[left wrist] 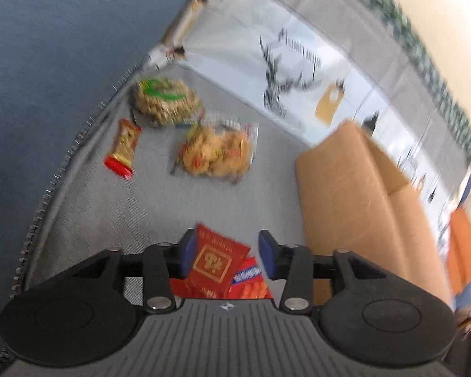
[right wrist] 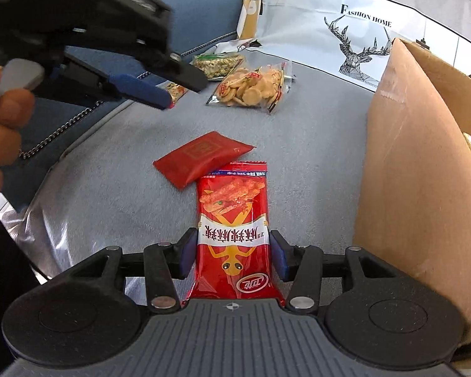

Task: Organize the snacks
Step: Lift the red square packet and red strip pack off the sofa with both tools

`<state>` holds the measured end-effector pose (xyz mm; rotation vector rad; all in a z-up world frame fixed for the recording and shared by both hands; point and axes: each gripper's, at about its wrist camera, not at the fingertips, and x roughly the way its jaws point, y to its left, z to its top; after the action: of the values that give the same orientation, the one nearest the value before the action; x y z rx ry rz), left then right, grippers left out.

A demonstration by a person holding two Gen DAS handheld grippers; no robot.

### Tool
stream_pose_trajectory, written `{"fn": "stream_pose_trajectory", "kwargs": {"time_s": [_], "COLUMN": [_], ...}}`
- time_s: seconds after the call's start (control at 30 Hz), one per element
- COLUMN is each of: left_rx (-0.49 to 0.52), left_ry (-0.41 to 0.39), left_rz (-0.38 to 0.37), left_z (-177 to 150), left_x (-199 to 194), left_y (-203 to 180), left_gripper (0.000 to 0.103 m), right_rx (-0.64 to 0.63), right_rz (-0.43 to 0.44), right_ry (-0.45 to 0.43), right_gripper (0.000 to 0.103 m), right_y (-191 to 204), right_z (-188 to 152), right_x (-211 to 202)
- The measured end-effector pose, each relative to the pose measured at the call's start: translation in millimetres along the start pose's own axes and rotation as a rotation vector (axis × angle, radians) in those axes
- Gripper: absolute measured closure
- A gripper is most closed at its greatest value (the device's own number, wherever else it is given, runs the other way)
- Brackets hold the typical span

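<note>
Two claws w/ us: right claw [right wrist: 232,256] straddles the chili snack pack [right wrist: 232,220] lengthwise, pads approx touching its edges, left claw [left wrist: 226,254] wide, empty above the red packet [right wrist: 202,157].

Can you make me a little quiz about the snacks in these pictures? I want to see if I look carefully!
1. True or false: the clear bag of round crackers is inside the cardboard box.
2. Which snack sits between the fingers of the right gripper?
A. the red packet with a yellow lizard
B. a green bottle
C. a banana
3. Fill in: the white bag at the back has a ____ with antlers drawn on it.

Key:
1. False, it lies out on the grey cushion.
2. A.
3. Deer.
</note>
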<state>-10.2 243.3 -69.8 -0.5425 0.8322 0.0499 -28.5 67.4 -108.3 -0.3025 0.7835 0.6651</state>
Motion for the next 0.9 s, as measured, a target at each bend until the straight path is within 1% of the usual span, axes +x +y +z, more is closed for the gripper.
{"fn": "stream_pose_trajectory", "kwargs": {"time_s": [0.03, 0.13, 0.2, 0.27, 0.33, 0.4, 0.43, 0.47, 0.57, 0.67, 0.73, 0.8, 0.9], "left_rx": [0.029, 0.119, 0.166, 0.190, 0.220, 0.239, 0.244, 0.247, 0.229, 0.200, 0.164, 0.123, 0.068], "left_ry": [0.021, 0.069, 0.082, 0.106, 0.106, 0.106, 0.104, 0.102, 0.093, 0.061, 0.035, 0.008, 0.005], "left_rz": [0.032, 0.117, 0.163, 0.166, 0.170, 0.171, 0.171, 0.171, 0.153, 0.157, 0.169, 0.196, 0.225], "left_z": [-1, -7, -9, -12, -15, -16, -16, -16, -15, -12, -9, -6, -2], "left_x": [7, 24, 33, 40, 42, 43, 43, 43, 41, 34, 29, 25, 22], "left_y": [-5, -18, -24, -26, -28, -29, -30, -29, -28, -25, -21, -15, -5], "left_gripper": [0.037, 0.026, 0.026, 0.026, 0.026, 0.029, 0.036, 0.048, 0.056, 0.060, 0.061, 0.061, 0.062], "right_rx": [-0.005, -0.015, -0.015, -0.016, -0.015, -0.013, -0.011, -0.009, -0.008, -0.011, -0.020, -0.020, -0.016], "right_rz": [0.001, 0.004, 0.005, 0.004, 0.005, 0.006, 0.006, 0.005, 0.003, -0.001, -0.011, -0.016, -0.018], "right_ry": [-0.001, -0.002, -0.002, -0.002, -0.002, -0.003, -0.004, -0.004, -0.009, -0.025, -0.038, -0.049, -0.053], "right_gripper": [0.051, 0.051, 0.050, 0.050, 0.049, 0.049, 0.049, 0.049, 0.049, 0.054, 0.054, 0.054, 0.054], "right_y": [0, 0, -1, -1, -2, -2, -3, -2, -2, -2, -1, 0, 1], "right_z": [-1, -1, 1, 2, 2, 2, 3, 3, 4, 1, -1, -1, -2], "right_x": [0, 1, 2, 3, 3, 4, 6, 6, 8, 6, 3, 1, 0]}}
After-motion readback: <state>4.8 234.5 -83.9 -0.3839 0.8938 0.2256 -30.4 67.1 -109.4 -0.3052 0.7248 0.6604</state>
